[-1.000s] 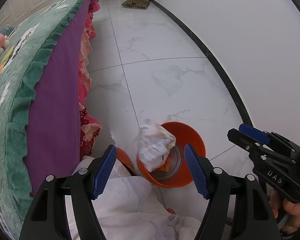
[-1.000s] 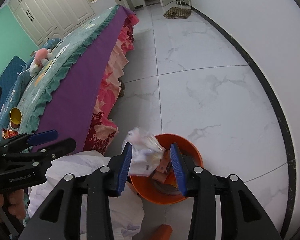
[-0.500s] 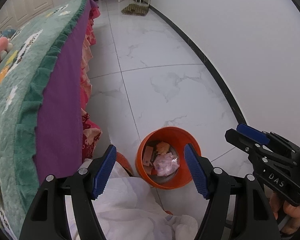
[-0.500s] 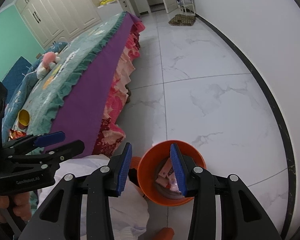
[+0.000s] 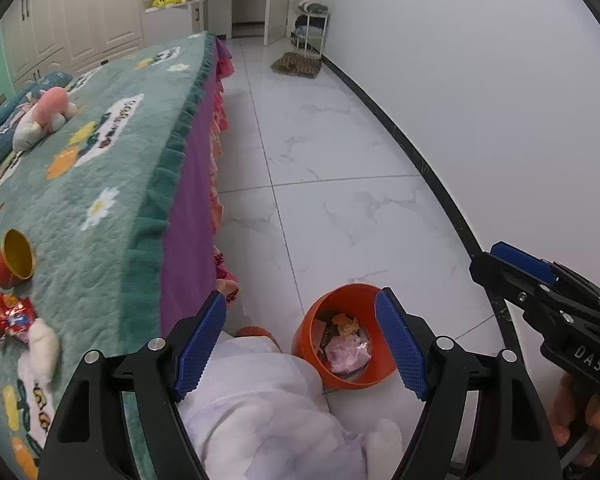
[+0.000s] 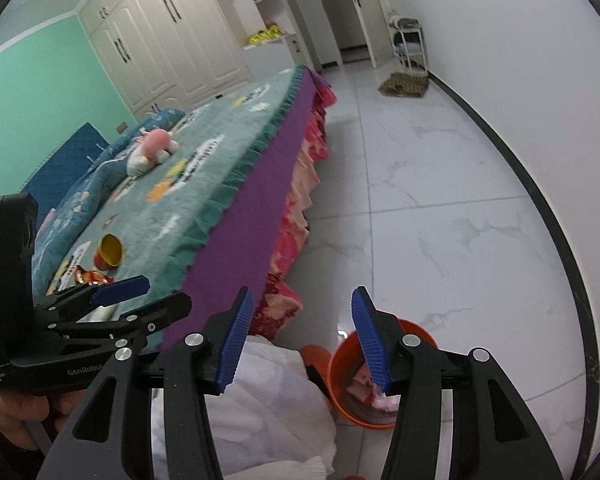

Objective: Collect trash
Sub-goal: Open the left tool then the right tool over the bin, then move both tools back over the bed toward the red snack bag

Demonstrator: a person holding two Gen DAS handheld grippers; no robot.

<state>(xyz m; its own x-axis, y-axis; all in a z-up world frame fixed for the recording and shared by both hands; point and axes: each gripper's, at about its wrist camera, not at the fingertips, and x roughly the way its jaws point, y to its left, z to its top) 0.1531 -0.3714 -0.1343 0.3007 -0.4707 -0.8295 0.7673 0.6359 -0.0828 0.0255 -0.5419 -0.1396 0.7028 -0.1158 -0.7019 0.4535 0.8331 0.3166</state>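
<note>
Round orange plastic bin [image 5: 342, 376] on the floor beside the bed [image 5: 100, 200], its lower edge cut off by white clothing; crumpled wrappers [image 5: 346, 350] inside, labels unreadable. Left gripper [image 5: 300, 344] and right gripper [image 6: 300, 340]: jaws just opening, wide, empty.

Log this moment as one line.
left tool: open, empty | right tool: open, empty | wrappers in orange bin

Round orange plastic bin [image 6: 342, 368], lower centre of right wrist view: contents mostly hidden behind blue pad. Red snack wrapper [image 5: 4, 314], left edge: print unreadable (blurred). White garment [image 5: 268, 412]: cut off below.
</note>
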